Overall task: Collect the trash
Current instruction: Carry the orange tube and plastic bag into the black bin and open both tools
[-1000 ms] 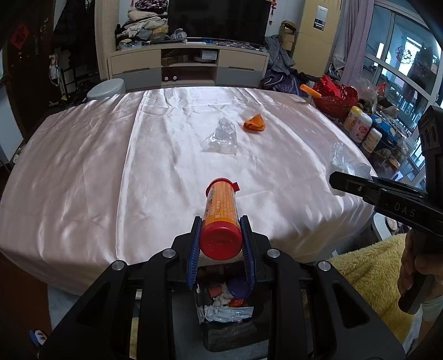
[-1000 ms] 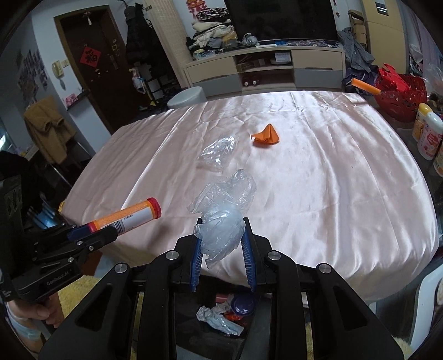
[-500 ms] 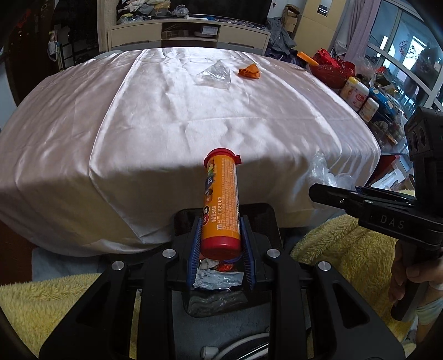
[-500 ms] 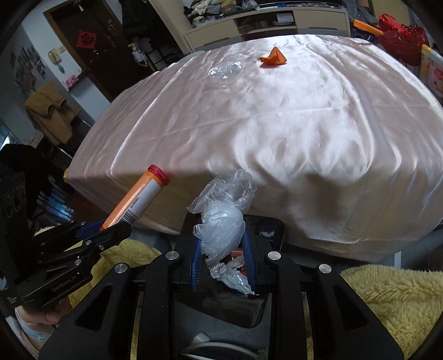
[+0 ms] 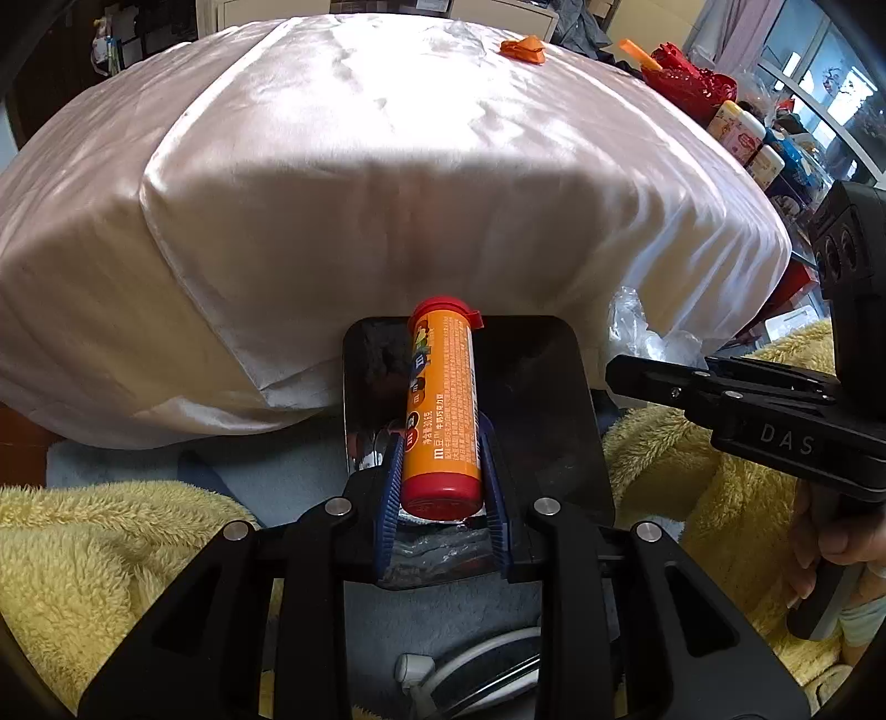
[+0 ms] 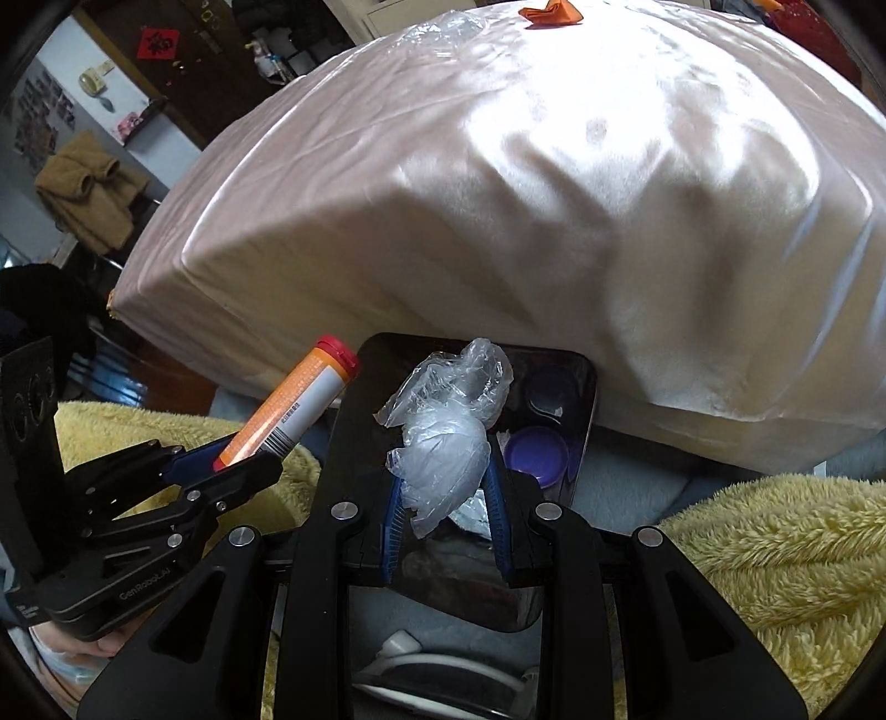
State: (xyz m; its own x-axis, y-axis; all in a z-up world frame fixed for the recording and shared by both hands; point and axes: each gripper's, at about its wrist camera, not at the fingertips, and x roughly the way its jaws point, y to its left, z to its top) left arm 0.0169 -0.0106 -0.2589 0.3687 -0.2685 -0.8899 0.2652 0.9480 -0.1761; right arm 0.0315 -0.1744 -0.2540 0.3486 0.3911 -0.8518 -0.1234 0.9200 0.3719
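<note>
the left gripper [image 5: 441, 493] is clamped on an orange tube [image 5: 443, 410] with a red cap at each end; its blue pads [image 5: 391, 487] press the tube's lower sides, and the tube sticks forward and up out of the jaws. the tube hangs over the open black bin [image 5: 559, 399], which stands on the floor against the near edge of the bed [image 5: 387, 166].

the right gripper [image 6: 443, 498] is clenched on a crumpled clear bag [image 6: 443, 437], the blue pads [image 6: 394, 509] squeezing its lower part while the loose upper folds spread above the jaws. the bag is over the bin's mouth [image 6: 354, 421]. inside the bin, toward its right side, lie a purple lid [image 6: 537, 457] and a darker round thing beyond it, with crumpled scraps lower down between the fingers.

in the right wrist view the left gripper [image 6: 243, 471] comes in from the left with the tube [image 6: 293, 410] tilted up over the bin's left rim. in the left wrist view the right gripper [image 5: 620, 371] reaches in from the right, a hand [image 5: 830, 554] on its handle, with clear plastic at its tip.

on the far end of the bed's satin sheet lie an orange scrap [image 5: 523, 49] and another clear wrapper [image 6: 443, 30], well apart from the bin. yellow fleece [image 5: 111, 554] covers the floor on both sides of the bin.
</note>
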